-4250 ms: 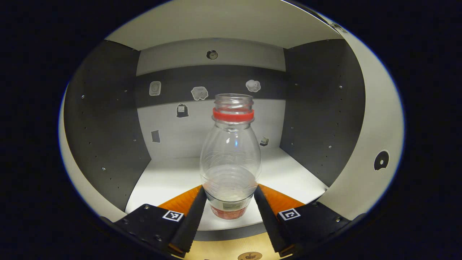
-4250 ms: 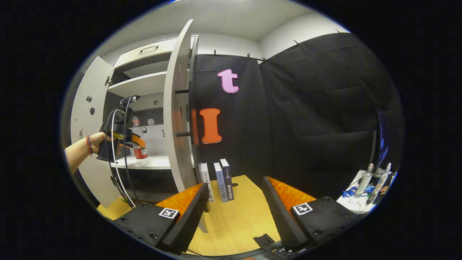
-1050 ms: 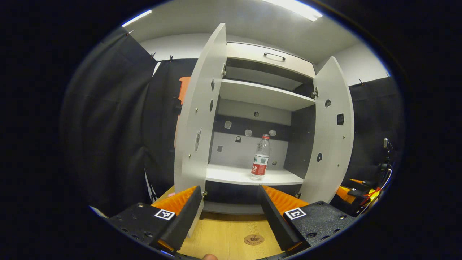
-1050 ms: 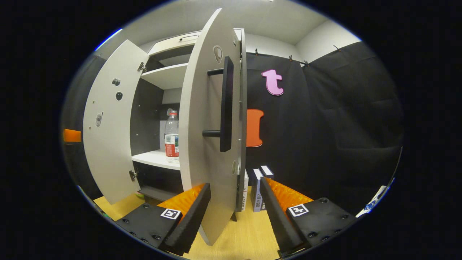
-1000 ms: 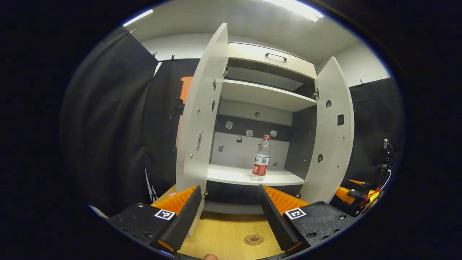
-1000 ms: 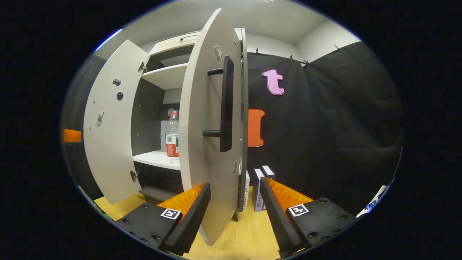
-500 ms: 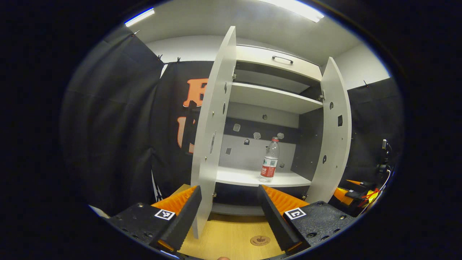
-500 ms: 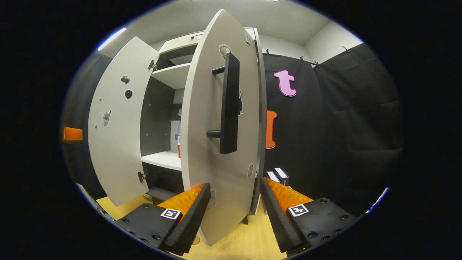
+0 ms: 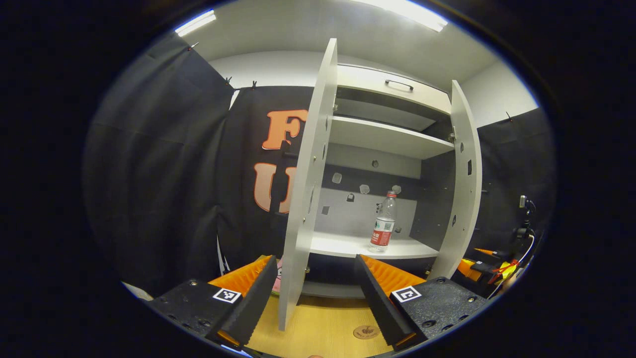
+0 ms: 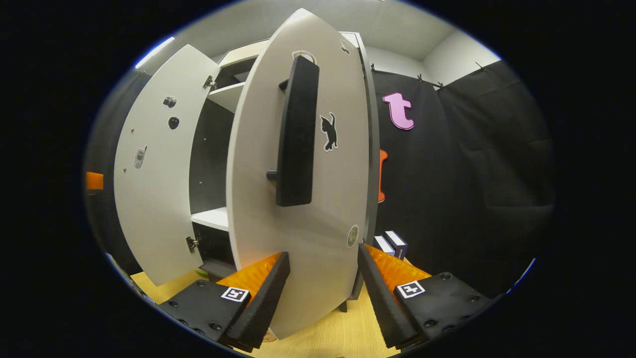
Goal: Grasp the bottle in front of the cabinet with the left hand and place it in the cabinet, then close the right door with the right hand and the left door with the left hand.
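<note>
Water bottle [image 9: 383, 222] stands upright inside the cabinet [image 9: 382, 136]; both doors are open, still to close. Right tool [image 10: 320, 286], fingers apart, faces the right door [image 10: 303, 199].

I see bright white ceiling strip lights [image 9: 405, 10] glaring far above my spread jaws; the fisheye bows the pale grey cabinet doors [image 10: 298, 189], all sharp.

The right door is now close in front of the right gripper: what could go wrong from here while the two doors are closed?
1. The right gripper has open jaws beside the right door; a finger may catch on its black handle.
2. The left door stands wide open, so it might meet the right door if both swing at once.
3. The bottle stands upright near the shelf front; a hard slam may topple it.
</note>
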Motion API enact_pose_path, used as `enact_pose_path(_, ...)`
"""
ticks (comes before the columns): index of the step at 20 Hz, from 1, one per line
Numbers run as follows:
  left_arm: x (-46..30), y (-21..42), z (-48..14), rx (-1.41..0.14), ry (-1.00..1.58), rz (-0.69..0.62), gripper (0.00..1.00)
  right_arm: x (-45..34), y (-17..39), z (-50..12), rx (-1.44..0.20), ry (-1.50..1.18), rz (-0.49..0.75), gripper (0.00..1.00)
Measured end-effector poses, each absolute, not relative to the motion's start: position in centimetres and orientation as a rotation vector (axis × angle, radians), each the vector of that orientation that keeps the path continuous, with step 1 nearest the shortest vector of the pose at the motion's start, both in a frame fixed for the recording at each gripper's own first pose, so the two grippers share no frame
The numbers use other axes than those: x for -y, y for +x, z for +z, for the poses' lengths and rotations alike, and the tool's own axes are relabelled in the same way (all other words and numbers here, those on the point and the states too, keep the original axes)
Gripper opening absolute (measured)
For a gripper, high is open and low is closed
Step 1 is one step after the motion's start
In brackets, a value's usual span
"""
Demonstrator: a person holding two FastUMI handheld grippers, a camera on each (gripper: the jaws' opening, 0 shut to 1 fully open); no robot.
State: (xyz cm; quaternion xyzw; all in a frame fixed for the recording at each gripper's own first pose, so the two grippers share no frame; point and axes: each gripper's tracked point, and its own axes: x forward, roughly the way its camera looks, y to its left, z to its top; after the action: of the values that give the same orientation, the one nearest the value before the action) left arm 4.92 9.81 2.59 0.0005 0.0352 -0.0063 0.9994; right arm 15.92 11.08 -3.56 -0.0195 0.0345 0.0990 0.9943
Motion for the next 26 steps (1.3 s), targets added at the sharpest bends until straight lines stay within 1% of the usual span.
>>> enact_pose_path(3, -11.1, 4.9, 2.3, -0.075, -0.014, 0.005, 0.95, -12.3, 18.0, -3.7, -0.064, -0.047, 0.198, 0.85)
enact_pose_path(4, -11.6, 4.9, 2.2, -0.076, -0.020, 0.011, 0.93, -12.9, 18.6, -3.8, -0.064, -0.051, 0.208, 0.85)
enact_pose_path(5, -12.0, 5.1, 2.2, -0.075, -0.026, 0.017, 0.95, -13.8, 19.2, -4.0, -0.065, -0.056, 0.220, 0.95)
enact_pose_path(9, -13.7, 5.0, 2.0, -0.073, -0.038, 0.049, 0.95, -16.7, 21.8, -5.2, -0.073, -0.103, 0.239, 0.95)
enact_pose_path(18, -19.6, 5.7, 0.4, -0.100, -0.029, 0.142, 0.95, -17.4, 23.2, -5.4, -0.075, -0.084, 0.221, 0.95)
enact_pose_path(21, -20.5, 7.4, -0.4, -0.104, -0.014, 0.136, 0.95, -18.3, 24.0, -5.4, -0.072, -0.098, 0.213, 0.95)
enact_pose_path(22, -20.6, 7.8, -0.7, -0.113, -0.014, 0.128, 0.93, -18.5, 23.9, -5.2, -0.070, -0.104, 0.212, 0.95)
enact_pose_path(23, -20.9, 8.3, -1.1, -0.121, -0.016, 0.123, 0.93, -18.7, 24.0, -5.2, -0.068, -0.111, 0.211, 0.95)
enact_pose_path(24, -21.1, 8.7, -1.4, -0.128, -0.022, 0.117, 0.95, -18.9, 24.1, -5.2, -0.067, -0.114, 0.211, 0.95)
enact_pose_path(26, -21.1, 9.6, -1.9, -0.138, -0.036, 0.108, 0.95, -19.4, 24.3, -5.4, -0.072, -0.111, 0.221, 0.95)
